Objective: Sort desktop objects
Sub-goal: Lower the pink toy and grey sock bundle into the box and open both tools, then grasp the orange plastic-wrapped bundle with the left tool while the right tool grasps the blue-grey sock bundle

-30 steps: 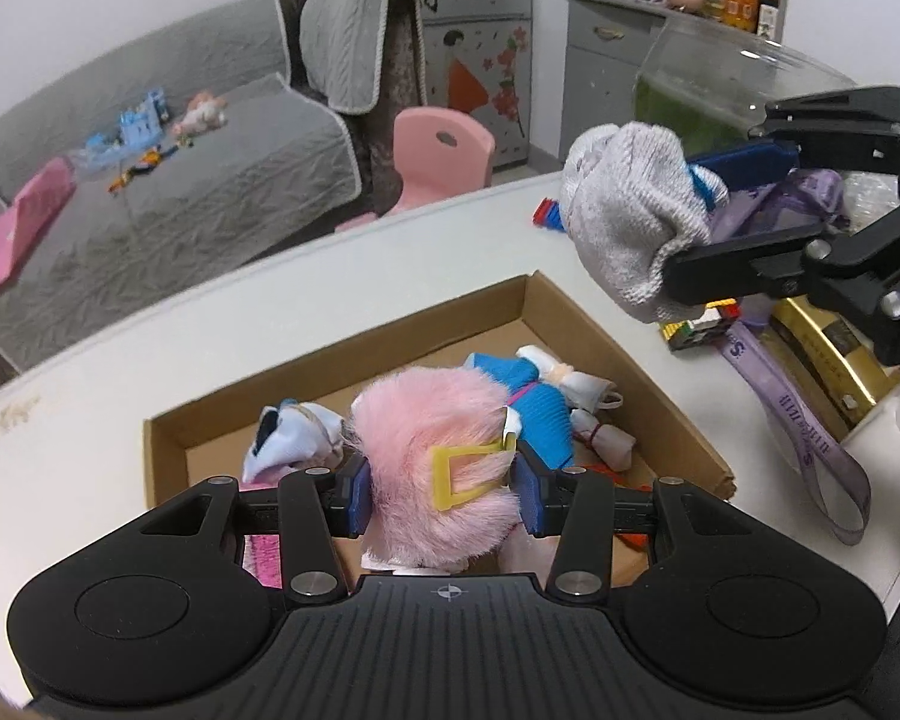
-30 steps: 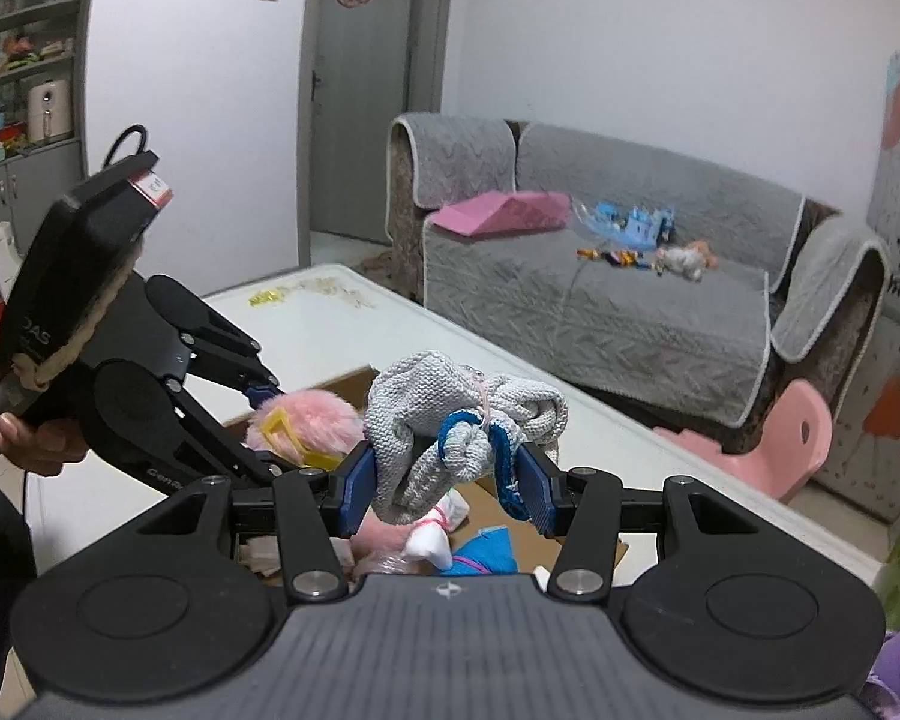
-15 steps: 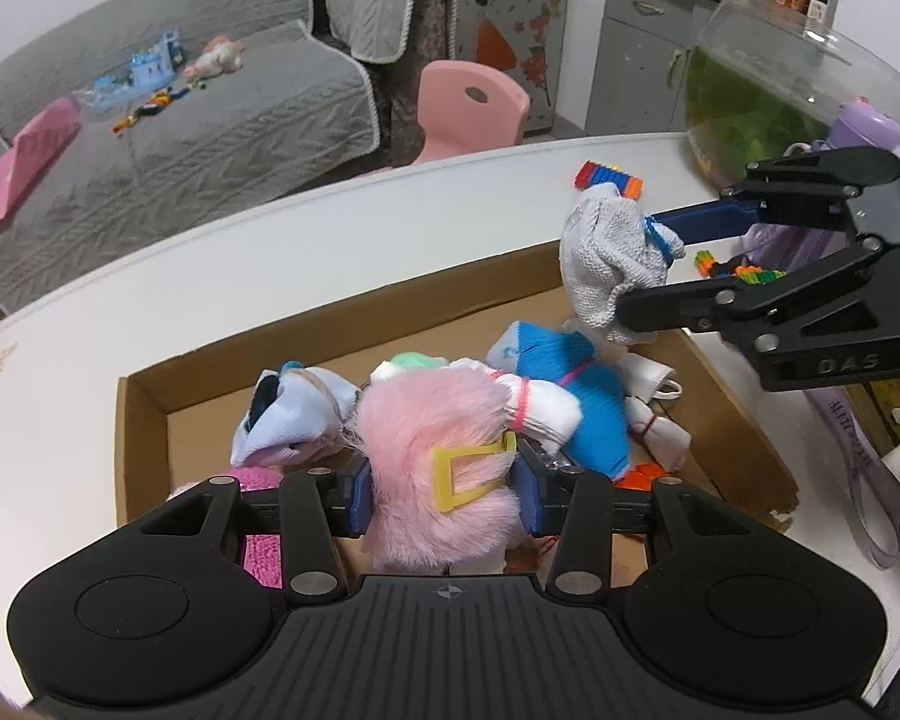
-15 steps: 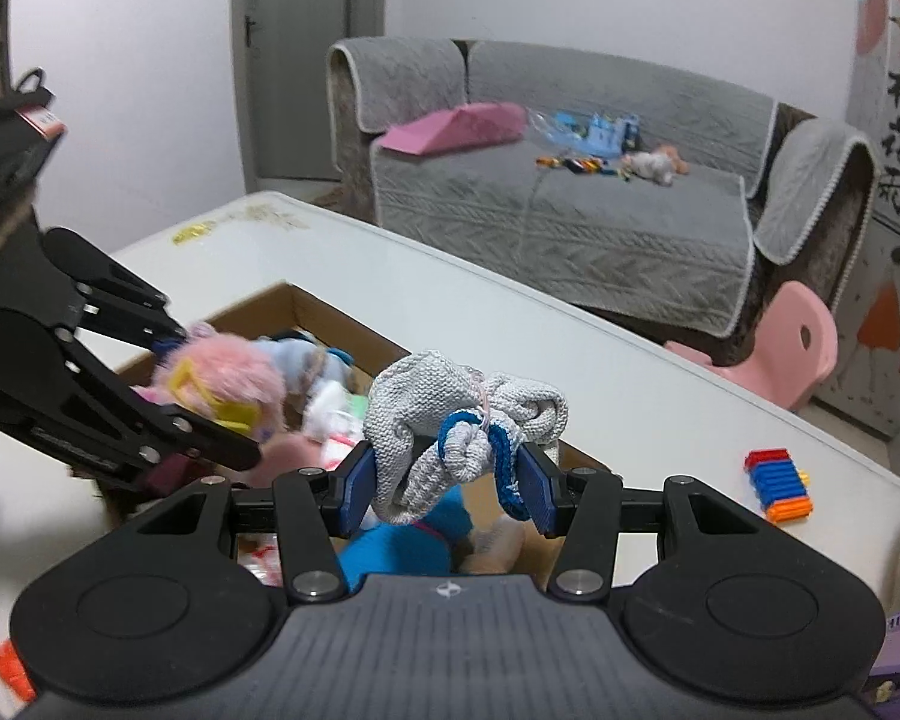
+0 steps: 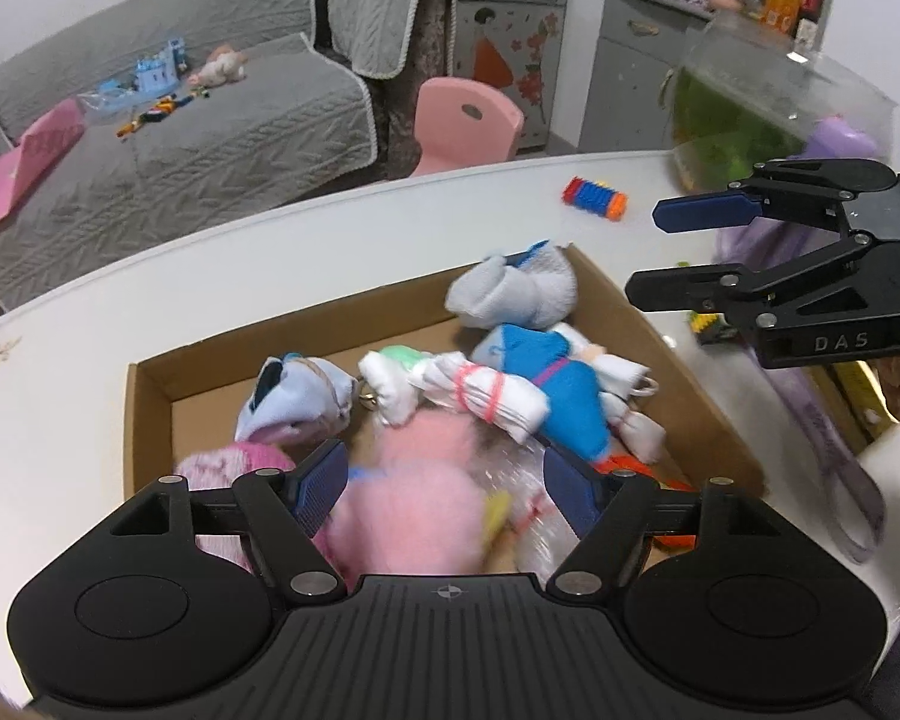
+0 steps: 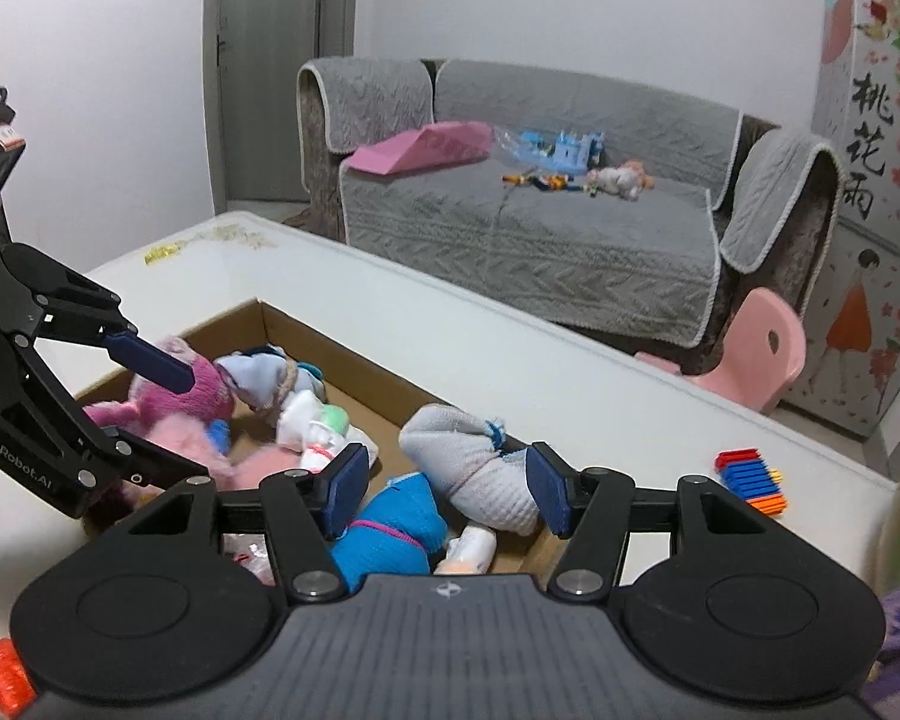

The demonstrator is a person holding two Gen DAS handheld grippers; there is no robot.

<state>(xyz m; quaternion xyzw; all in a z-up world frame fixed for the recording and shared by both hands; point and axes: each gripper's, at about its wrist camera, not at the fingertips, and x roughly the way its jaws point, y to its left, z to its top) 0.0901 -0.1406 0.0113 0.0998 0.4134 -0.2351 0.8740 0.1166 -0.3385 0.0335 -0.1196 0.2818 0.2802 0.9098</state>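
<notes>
In the left wrist view, the left gripper (image 5: 444, 486) is seen with its jaws opening over the near end of the cardboard box (image 5: 150, 384). The pink fluffy toy (image 5: 408, 504) lies blurred between the blue pads but is no longer pressed by them — it is judged to be dropping or just landed, directly below and ahead of the fingers. The grey sock bundle (image 5: 513, 294) is seen resting at the far right corner of the box, its long axis running roughly along the far wall, with the right gripper (image 5: 672, 252) held just beside it to the right, jaws parted and nothing between them. The striped block toy (image 5: 594, 198) is left on the white table (image 5: 270, 264), well apart from the box and nearer the right gripper, so the next pick is judged to fall to that hand.

In the right wrist view, the right gripper (image 6: 447, 489) is shown with jaws opening; the grey sock bundle (image 6: 474, 462) lies beyond the pads, in the box (image 6: 330, 348), untouched. The left gripper (image 6: 168, 414) is seen at the left, spread above the pink fluffy toy (image 6: 180, 438).

Compared with a second earlier, both items were clamped and carried above the box; now both have been released into it.
</notes>
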